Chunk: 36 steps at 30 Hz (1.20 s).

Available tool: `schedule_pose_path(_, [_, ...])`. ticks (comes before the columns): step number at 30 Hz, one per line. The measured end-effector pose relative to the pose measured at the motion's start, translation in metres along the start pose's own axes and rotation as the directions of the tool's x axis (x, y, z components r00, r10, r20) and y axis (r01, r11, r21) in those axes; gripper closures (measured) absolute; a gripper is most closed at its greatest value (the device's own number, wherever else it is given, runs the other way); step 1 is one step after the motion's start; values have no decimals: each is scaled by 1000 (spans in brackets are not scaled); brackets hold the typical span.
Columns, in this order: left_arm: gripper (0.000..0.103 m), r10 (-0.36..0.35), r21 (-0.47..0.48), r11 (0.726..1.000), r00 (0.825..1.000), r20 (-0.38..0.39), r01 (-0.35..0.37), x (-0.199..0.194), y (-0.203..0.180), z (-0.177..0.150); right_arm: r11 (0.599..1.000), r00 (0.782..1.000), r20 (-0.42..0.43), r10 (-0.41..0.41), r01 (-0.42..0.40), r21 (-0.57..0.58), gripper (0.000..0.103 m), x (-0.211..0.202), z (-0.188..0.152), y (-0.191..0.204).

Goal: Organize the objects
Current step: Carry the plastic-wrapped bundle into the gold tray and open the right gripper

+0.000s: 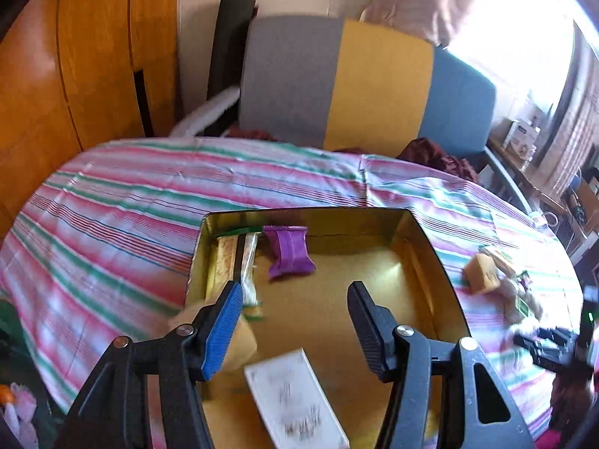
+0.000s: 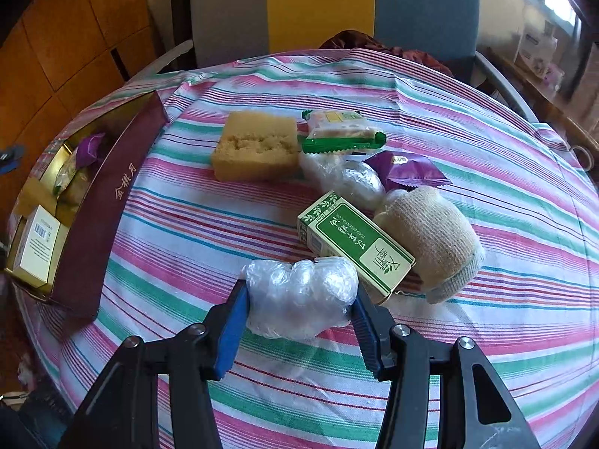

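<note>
Your left gripper (image 1: 295, 299) has its jaws apart and empty over the gold tin (image 1: 423, 232); your right gripper (image 2: 299, 299) squeezes the clear plastic bundle (image 2: 299, 295). Just beyond those jaws lies the green box (image 2: 355, 243), printed "ESSENTIAL OIL".

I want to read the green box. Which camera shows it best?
The right wrist view. The green box lies close and sharp on the striped cloth, its label facing up, beside the plastic bundle held in the right gripper. In the left wrist view I cannot pick it out of the blurred far-right pile.
</note>
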<state>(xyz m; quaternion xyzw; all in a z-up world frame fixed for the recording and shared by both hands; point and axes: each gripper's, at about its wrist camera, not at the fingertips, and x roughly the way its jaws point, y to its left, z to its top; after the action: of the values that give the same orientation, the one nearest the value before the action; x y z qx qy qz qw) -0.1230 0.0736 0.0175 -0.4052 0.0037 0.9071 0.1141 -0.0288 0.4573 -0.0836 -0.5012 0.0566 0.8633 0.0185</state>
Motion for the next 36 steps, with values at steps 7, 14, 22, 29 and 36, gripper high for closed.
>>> schedule_pose_path(7, [44, 20, 28, 999, 998, 51, -21, -36, 2, -36, 999, 999, -5, -42, 42, -8, 50, 1, 0, 12])
schedule_pose_path(14, [44, 36, 51, 998, 998, 60, -39, -47, 5, -60, 998, 998, 31, -58, 58, 14, 50, -11, 1, 29])
schedule_pose_path(22, [44, 19, 40, 999, 999, 49, -21, -49, 11, -69, 1000, 993, 119, 22, -23, 11, 50, -39, 20, 70])
schedule_pose_path(29, [44, 20, 1, 1000, 999, 38, -20, -46, 27, -75, 986, 976, 157, 154, -142, -81, 50, -52, 50, 143])
schedule_pose_path(36, [44, 41, -111, 993, 999, 15, -39, -45, 68, -82, 962, 963, 93, 251, -239, -130, 50, -23, 82, 219])
